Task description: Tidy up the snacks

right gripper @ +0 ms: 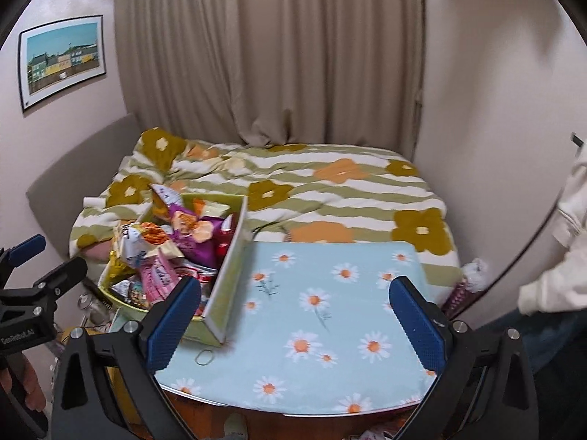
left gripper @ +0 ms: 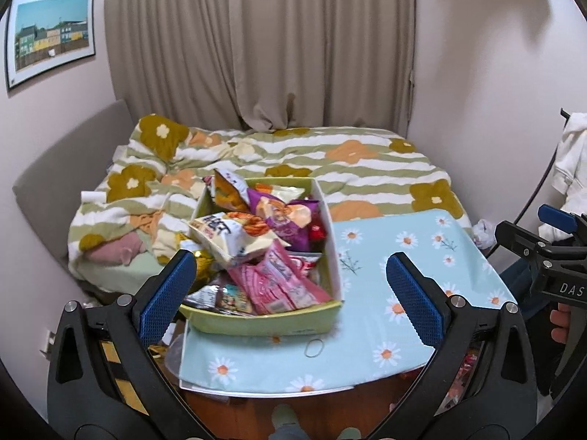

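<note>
- Snack packets (left gripper: 264, 242) all sit heaped in a green open box (left gripper: 264, 324); box stands on the left part of a table under a daisy-print cloth (left gripper: 400, 315), far end of the box right by the bed (left gripper: 348, 168).
- Pile is loose: white bag (left gripper: 227, 236) on top, purple bag (left gripper: 290, 220) leaning behind it, pink packets (left gripper: 282, 282) at the near end, orange bag (left gripper: 229, 192) sticking up over the far wall. Several overhang the rim.
- Left gripper (left gripper: 291, 295) has its blue pads wide apart, nothing between them, held short of the box's near end and framing it.
- Right gripper (right gripper: 291, 321) likewise spread wide and empty, aimed over the bare cloth right of the box; box's right wall (right gripper: 227, 275) lies just past its left pad.
- Judgement: snacks in the box fits either a jumbled pile waiting to be sorted out or packets already gathered in; can't tell which.
- Rest of the cloth bare except a thin rubber band (left gripper: 314, 348) in front of the box.
- In the way: the box's tall walls and overlapping bags; slippery film packets would likely slide or drag neighbours.
- Around: curtain (left gripper: 256, 44), framed picture (left gripper: 51, 35) on the wall, more wrappers low by the table edge (left gripper: 466, 363), partly hidden.
</note>
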Demonstrator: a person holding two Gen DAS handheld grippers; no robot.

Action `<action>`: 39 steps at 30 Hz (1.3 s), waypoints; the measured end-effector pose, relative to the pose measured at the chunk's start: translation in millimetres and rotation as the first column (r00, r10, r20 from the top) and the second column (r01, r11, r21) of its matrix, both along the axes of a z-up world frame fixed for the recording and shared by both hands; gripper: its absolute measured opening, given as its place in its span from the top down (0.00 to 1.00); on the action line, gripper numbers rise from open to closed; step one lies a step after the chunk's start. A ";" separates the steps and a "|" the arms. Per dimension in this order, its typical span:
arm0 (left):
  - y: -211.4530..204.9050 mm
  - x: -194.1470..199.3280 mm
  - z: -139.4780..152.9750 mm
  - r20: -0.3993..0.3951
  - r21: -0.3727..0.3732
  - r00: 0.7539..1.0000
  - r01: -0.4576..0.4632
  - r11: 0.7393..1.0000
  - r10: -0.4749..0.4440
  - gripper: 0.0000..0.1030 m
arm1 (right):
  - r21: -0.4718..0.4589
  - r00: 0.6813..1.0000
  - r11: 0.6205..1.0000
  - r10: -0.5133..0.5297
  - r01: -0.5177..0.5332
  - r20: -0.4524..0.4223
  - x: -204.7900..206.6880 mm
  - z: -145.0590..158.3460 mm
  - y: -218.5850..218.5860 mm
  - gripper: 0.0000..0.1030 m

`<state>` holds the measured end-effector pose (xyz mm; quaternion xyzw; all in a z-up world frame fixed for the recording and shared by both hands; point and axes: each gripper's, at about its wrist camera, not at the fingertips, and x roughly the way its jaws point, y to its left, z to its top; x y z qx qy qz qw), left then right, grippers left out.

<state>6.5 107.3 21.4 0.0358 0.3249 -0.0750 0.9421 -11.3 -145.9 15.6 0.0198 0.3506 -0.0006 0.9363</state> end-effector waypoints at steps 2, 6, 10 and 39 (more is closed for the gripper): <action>-3.5 -4.0 -0.5 0.003 -0.003 1.000 -0.002 1.000 0.002 0.00 | -0.011 1.000 1.000 -0.015 0.015 0.012 -8.0 1.6 -3.6 0.01; -7.9 -9.1 -1.2 0.009 -0.009 1.000 -0.004 1.000 0.004 0.00 | -0.022 0.999 0.999 -0.030 0.031 0.032 -16.5 0.5 -7.5 0.01; -10.4 -11.3 0.6 0.017 0.000 1.000 0.001 1.000 -0.001 0.00 | -0.014 0.998 0.999 -0.045 0.046 0.036 -21.3 -0.7 -11.5 0.01; -15.6 -5.1 6.0 0.044 0.021 0.999 0.011 1.000 -0.012 0.00 | -0.011 0.997 0.998 -0.067 0.068 0.049 -17.0 -0.1 -16.3 0.01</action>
